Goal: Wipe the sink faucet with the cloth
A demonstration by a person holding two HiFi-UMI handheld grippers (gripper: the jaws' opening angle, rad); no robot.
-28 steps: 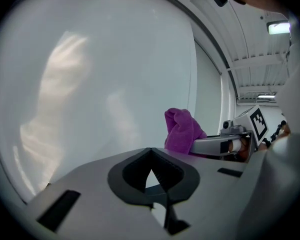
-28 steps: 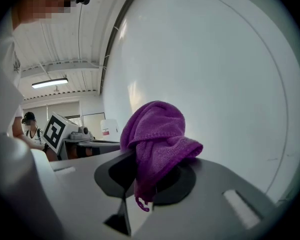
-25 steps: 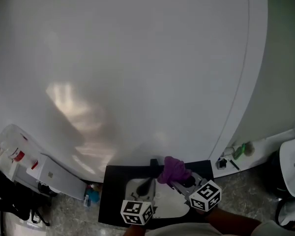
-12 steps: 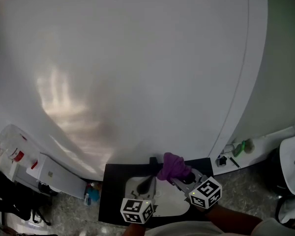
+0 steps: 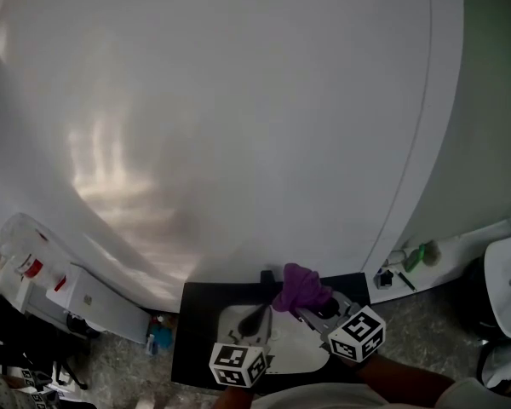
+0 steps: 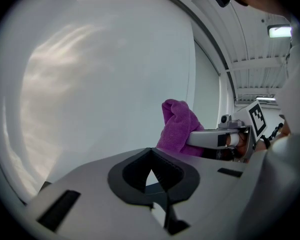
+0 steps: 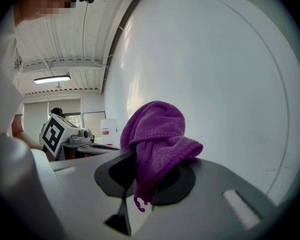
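The right claw (image 7: 145, 184), clenched on the cloth (image 7: 157, 134) bunched at its tips, has barely moved, with the faucet (image 5: 254, 317) near on its left, so wiping seems unstarted; the left claw (image 6: 152, 176) is closed on nothing.

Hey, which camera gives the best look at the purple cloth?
The right gripper view: the purple cloth fills its middle, pinched in the right hand-held gripper. The left gripper view shows it smaller, from the side; the head view shows only a small purple bundle near the bottom.
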